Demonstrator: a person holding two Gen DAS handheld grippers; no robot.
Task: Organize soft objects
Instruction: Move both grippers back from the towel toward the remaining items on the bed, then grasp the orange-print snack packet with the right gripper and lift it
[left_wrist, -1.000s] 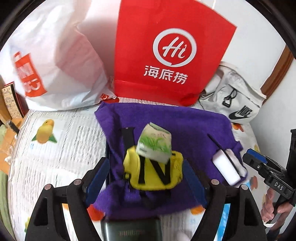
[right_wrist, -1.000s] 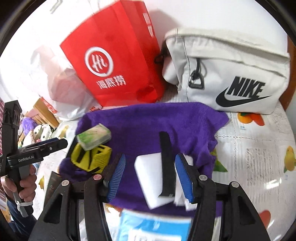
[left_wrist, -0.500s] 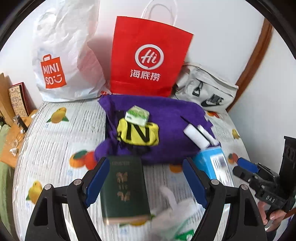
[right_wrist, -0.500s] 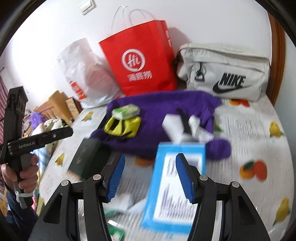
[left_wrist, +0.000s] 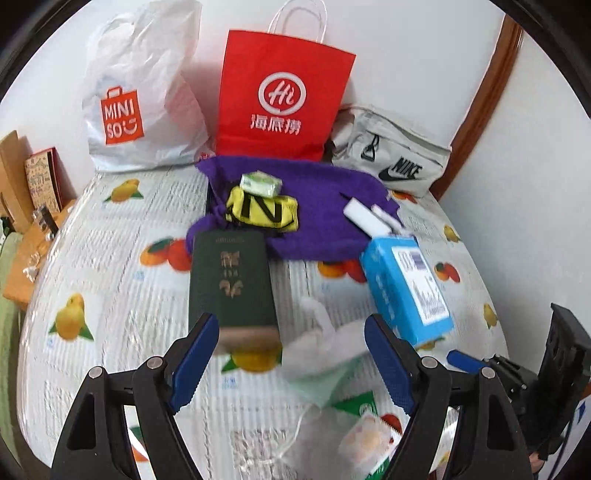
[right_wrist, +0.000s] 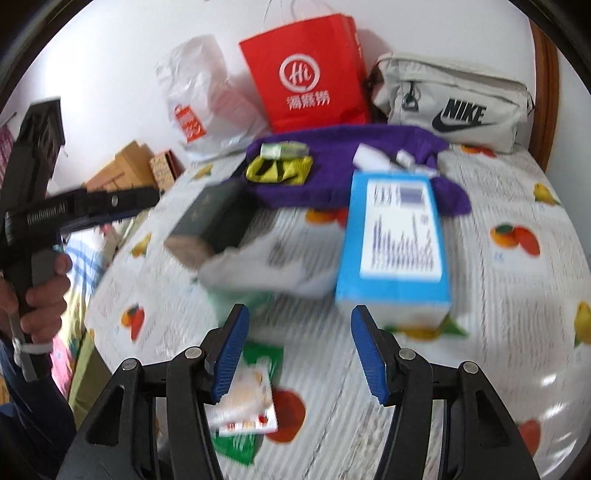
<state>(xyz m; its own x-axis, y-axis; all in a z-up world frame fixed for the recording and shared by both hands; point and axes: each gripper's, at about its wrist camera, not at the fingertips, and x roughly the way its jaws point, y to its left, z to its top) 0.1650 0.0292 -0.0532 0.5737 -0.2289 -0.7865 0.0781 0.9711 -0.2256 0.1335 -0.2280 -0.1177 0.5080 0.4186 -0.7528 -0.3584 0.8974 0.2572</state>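
A purple towel (left_wrist: 325, 192) (right_wrist: 340, 166) lies at the back of the fruit-print sheet. On it sit a yellow and black cloth (left_wrist: 264, 210) (right_wrist: 280, 170), a small green tissue pack (left_wrist: 260, 182) (right_wrist: 282, 149) and white sponges (left_wrist: 365, 216) (right_wrist: 373, 157). My left gripper (left_wrist: 291, 354) is open and empty, held above the near part of the sheet. My right gripper (right_wrist: 299, 347) is open and empty, also well back from the towel. The right gripper shows in the left wrist view (left_wrist: 465, 360) at the lower right.
A dark green book (left_wrist: 231, 280) (right_wrist: 210, 221), a blue box (left_wrist: 406, 288) (right_wrist: 399, 240) and a crumpled plastic bag (left_wrist: 325, 354) (right_wrist: 266, 266) lie in front of the towel. A snack packet (right_wrist: 247, 402) lies near. A red paper bag (left_wrist: 284, 99), a white Miniso bag (left_wrist: 136, 96) and a Nike pouch (left_wrist: 391, 162) stand at the wall.
Both grippers have pulled back and up from the towel. The book, the blue box and the plastic bag have come into view. Both stay open and empty.
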